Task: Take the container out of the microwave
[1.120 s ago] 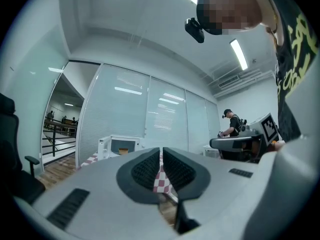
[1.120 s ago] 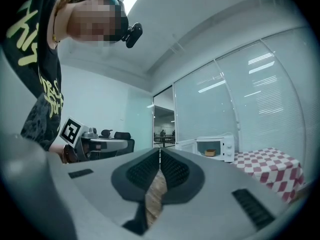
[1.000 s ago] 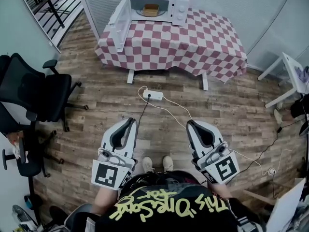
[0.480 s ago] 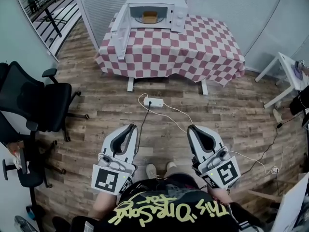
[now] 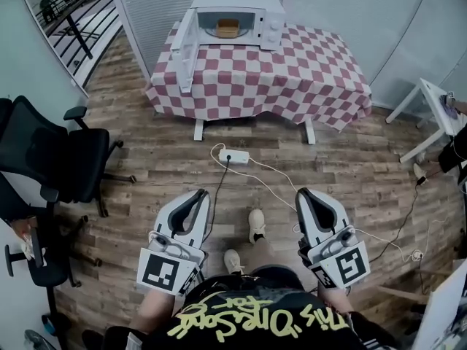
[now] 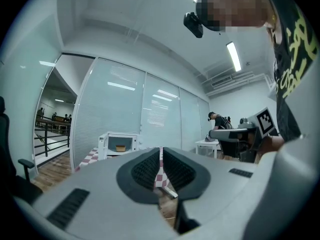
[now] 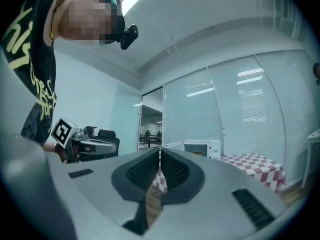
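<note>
My left gripper (image 5: 198,195) and right gripper (image 5: 306,194) have jaws together, empty. Far off, a tan container (image 5: 228,28) sits inside an open white microwave (image 5: 271,19) on a red-checked table (image 5: 292,71).

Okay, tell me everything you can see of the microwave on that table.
The microwave is a white box standing at the back left of a table covered with a red and white checked cloth. Its door is hinged on the left and stands wide open. A control panel runs down the right of the front. Inside, a small tan container sits in the middle of the cavity.
</note>
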The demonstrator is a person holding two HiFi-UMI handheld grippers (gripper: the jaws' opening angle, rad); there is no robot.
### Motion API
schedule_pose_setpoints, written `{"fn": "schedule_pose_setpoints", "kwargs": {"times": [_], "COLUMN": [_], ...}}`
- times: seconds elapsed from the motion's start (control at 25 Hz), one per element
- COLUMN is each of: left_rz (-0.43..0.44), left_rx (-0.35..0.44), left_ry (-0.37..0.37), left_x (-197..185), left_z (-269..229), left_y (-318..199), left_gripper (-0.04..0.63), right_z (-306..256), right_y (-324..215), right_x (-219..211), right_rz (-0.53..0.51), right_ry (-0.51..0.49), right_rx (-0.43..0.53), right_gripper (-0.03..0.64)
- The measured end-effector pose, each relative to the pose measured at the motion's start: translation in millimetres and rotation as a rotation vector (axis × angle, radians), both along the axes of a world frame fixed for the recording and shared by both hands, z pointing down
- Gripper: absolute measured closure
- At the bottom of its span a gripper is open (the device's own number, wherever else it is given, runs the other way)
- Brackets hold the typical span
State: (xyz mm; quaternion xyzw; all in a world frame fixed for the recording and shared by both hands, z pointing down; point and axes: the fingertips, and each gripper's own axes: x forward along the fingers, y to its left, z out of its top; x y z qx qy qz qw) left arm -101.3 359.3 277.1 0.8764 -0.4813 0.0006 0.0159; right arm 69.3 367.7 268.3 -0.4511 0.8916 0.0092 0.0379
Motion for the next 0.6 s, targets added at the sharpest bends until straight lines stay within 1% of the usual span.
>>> {"fn": "schedule_pose_setpoints", "kwargs": {"times": [0.04,0.16,0.2,0.32,0.36,0.6], "left_rz": [-0.001,0.007,0.007,-0.007,-0.014,-0.043], "left_rx": [0.01,0.063,0.065,0.036,0.031,0.03], "left_ry": [-0.006,-0.064,-0.065,-0.008,-0.001,-0.007], "left_x": [0,0,2,8,8,10], "left_z": [0,5,6,2,1,2], "left_y": [-3,-14,-17,-28,-33,-63], "left_gripper": [0.572,0.572,0.572,0.572,0.572,0.572], "right_z": [1,6,6,4,3,1], "right_y": [-2,-10,-14,-25,-31,-64], "right_x": [0,0,1,3,5,11], "right_rz": [0.0,-0.013,-0.016,-0.023,-0.022,-0.025], "right_ry": [-0.001,-0.006,-0.007,-0.01,-0.013,-0.015], "right_rx": [0.001,-0.002,-0.001,0.008,0.013,0.025], "right_gripper": [0.606,0.606,0.606,0.606,0.606,0.606]}}
